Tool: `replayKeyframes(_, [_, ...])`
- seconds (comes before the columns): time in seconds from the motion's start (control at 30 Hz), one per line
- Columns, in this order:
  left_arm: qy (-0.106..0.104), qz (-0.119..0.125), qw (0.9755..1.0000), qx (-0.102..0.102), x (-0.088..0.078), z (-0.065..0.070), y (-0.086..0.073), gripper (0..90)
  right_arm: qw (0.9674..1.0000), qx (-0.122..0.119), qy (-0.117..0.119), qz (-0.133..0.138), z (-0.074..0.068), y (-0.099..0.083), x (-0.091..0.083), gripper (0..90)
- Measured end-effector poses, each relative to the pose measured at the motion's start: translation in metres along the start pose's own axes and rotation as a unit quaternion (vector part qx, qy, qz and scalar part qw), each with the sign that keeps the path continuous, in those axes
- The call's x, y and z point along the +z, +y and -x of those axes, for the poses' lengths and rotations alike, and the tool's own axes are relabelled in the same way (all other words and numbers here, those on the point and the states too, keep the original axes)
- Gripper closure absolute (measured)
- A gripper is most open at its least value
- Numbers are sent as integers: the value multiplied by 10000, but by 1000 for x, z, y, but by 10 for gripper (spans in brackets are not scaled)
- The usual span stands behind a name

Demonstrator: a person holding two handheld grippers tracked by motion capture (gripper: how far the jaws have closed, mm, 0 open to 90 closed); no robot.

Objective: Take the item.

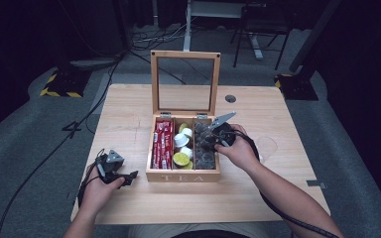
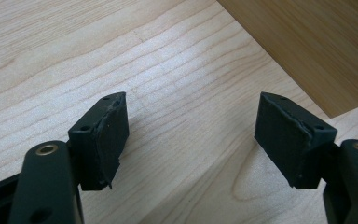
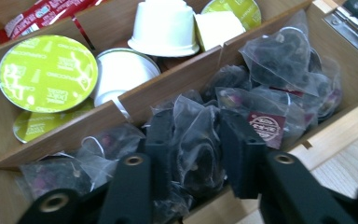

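Right gripper view showed the right hand-held gripper (image 3: 198,154) pinching a tea sachet (image 3: 198,149) in the box's (image 3: 349,116) three-o'clock compartment, apparently to lift it.

Grey carpet floor (image 1: 25,129), dark surroundings

Open tea box (image 1: 183,176) mid-table (image 1: 129,114).
Inside, left to right: sachets (image 1: 162,144), capsules (image 1: 182,144), tea bags (image 1: 204,148).
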State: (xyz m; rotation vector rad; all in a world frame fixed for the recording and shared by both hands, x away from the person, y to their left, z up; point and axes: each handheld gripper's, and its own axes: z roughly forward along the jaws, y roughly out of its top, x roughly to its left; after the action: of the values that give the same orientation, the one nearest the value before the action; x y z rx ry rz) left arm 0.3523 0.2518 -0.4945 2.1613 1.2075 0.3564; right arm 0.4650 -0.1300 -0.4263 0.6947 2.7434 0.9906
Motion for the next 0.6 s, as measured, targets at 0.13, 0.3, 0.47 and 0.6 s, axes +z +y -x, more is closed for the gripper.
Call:
replayKeyframes(0.13, [10, 65, 10000, 4, 1, 1, -1, 256, 10000, -24, -46, -85, 1, -1, 2, 701])
replayKeyframes(0.3, [15, 118, 9999, 7, 2, 0, -1, 244, 9999, -94, -106, -10, 0, 0, -2, 762])
replayKeyframes(0.47, [22, 186, 9998, 67, 4, 0, -2, 229, 9999, -64, -104, 114, 1, 0, -5, 766])
replayKeyframes(0.6, [23, 233, 9997, 80, 5, 0, -3, 217, 9995, -19, -59, 310, 2, 1, -11, 767])
